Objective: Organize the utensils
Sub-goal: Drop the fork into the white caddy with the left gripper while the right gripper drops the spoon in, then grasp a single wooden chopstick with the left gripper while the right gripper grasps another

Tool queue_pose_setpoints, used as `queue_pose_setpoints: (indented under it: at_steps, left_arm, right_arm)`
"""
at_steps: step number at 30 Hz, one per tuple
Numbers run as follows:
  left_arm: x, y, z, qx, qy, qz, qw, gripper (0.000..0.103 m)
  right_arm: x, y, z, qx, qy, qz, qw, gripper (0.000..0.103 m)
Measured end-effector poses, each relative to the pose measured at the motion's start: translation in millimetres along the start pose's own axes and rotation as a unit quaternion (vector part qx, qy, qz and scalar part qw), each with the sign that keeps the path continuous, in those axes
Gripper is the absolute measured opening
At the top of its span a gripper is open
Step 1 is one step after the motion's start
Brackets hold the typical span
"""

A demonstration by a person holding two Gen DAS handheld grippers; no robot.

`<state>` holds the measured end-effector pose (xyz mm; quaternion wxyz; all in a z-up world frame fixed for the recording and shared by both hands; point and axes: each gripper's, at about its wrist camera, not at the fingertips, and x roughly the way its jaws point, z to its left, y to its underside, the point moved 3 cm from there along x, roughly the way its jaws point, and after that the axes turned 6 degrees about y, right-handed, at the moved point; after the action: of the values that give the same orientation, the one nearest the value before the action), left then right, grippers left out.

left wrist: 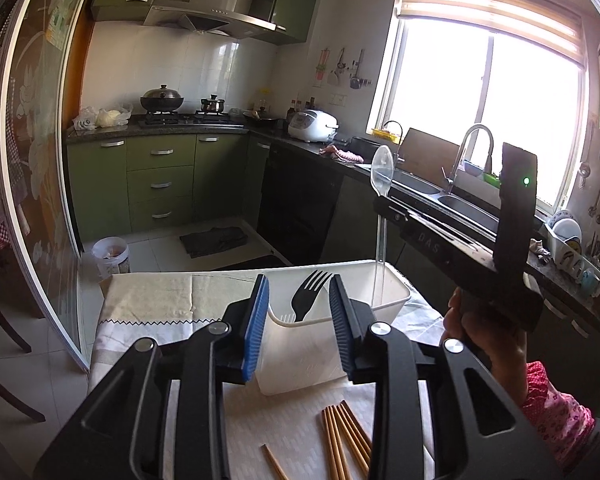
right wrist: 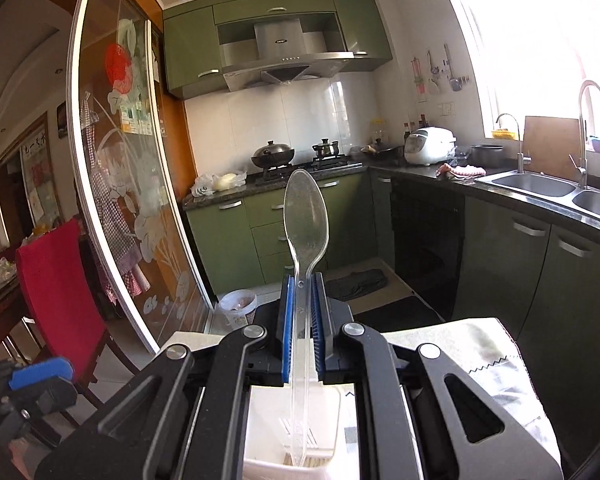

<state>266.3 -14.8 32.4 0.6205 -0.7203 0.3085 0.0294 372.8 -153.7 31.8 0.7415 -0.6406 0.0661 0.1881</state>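
Right gripper [right wrist: 302,320]: jaws closed on a clear plastic spoon [right wrist: 305,220]. In the right wrist view the two blue pads [right wrist: 287,320] press the spoon's handle from either side at the centre of the frame. The bowl of the spoon stands above the pads, pointing up; the handle runs down past them to the lower centre of the frame, where its end sits inside a white plastic container [right wrist: 260,440].

The left wrist view shows the same grip from the side. The right gripper [left wrist: 380,202] enters from the right of the frame, carried by a hand [left wrist: 484,344] in a pink patterned sleeve [left wrist: 556,412]. The spoon [left wrist: 381,172] stands nearly upright, and its handle drops into the far right end of the container [left wrist: 388,296].

Left gripper [left wrist: 299,300]: jaws partly open, gripping nothing. The blue-faced pad [left wrist: 256,328] stands to the left and the dark pad to the right, on either side of the near end of the container; contact with its walls cannot be told. A black fork [left wrist: 306,294] stands in the container, tines up, seen between the two pads and touching neither.

The container stands on a table covered with a pale cloth [left wrist: 148,304]. A group of wooden chopsticks [left wrist: 346,436] lies on the cloth at the lower centre of the frame, in front of the container, with one more lying apart to their left.
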Motion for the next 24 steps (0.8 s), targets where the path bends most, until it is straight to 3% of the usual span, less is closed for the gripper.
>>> queue_pose_setpoints:
  at_steps: [7, 11, 17, 21, 24]
  left_arm:
    - [5, 5, -4, -0.010, 0.010, 0.019, 0.9997, 0.031]
    - [1, 9, -10, -0.002, 0.001, 0.028, 0.9996, 0.036]
    - [0, 24, -16, -0.015, -0.010, 0.080, 0.9966, 0.037]
    - [9, 52, -12, -0.042, -0.030, 0.161, 0.9856, 0.039]
    - [24, 85, -3, -0.075, -0.049, 0.245, 0.9654, 0.039]
  right_arm:
    - [-1, 42, -5, -0.025, 0.002, 0.025, 0.999, 0.010]
    - [-6, 53, -3, -0.042, 0.006, 0.032, 0.999, 0.016]
    - [-37, 59, -10, -0.038, 0.002, 0.023, 0.999, 0.019]
    - [-75, 72, -35, 0.000, -0.011, 0.018, 1.000, 0.027]
    - [-95, 91, -52, 0.018, -0.014, 0.045, 0.999, 0.027]
